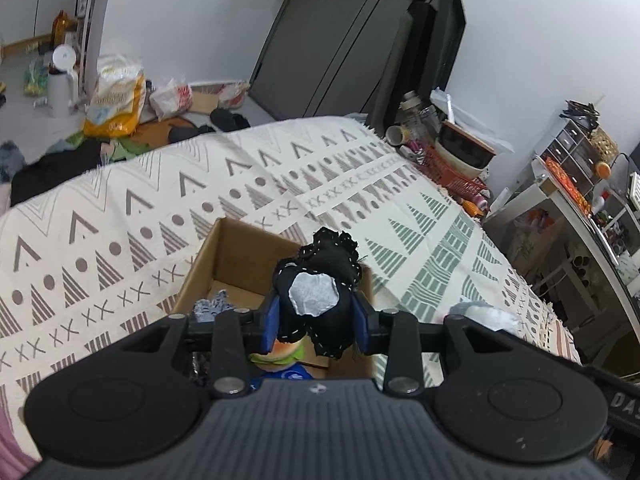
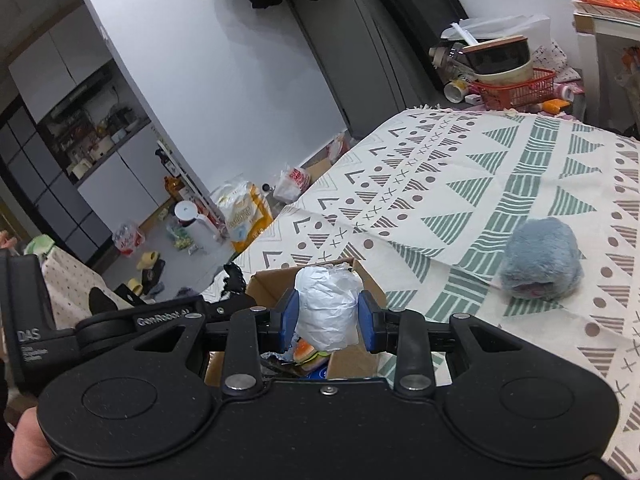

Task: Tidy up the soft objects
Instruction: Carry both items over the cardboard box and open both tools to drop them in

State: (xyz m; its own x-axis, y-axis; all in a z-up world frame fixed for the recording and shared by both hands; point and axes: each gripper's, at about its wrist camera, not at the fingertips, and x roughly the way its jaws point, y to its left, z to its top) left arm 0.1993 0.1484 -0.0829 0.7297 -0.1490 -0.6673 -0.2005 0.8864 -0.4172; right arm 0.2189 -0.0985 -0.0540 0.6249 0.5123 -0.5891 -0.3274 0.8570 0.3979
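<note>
Black felt toy [image 1: 316,300]: centre of the left wrist view, pinched between the blue pads [image 1: 269,322] of your left gripper [image 1: 318,322]; it has white stitching and a pale grey patch, and it rises past the fingertips toward the top of the frame.
White crumpled bundle [image 2: 328,308]: centre of the right wrist view, squeezed between the blue pads [image 2: 290,316] of your right gripper [image 2: 328,320], its top standing above them.
Left fingers: closed onto the black toy, one pad pressing each side.
Right fingers: closed onto the white bundle, one pad on each side.
Cardboard box [image 1: 236,256]: open, lower centre of both views, directly under both held items; it sits on the patterned cloth [image 1: 120,220].
Box contents: a soft burger-shaped toy [image 2: 310,354] shows just below your right fingers; something blue-grey and frayed [image 1: 212,306] lies at the left of the box in the left view.
Blue furry object [image 2: 540,264]: right side of the right wrist view, lying on the cloth well apart from the box and from your fingers.
Red basket [image 2: 516,88]: upper right of the right view, at the far edge of the cloth, holding a bowl.
</note>
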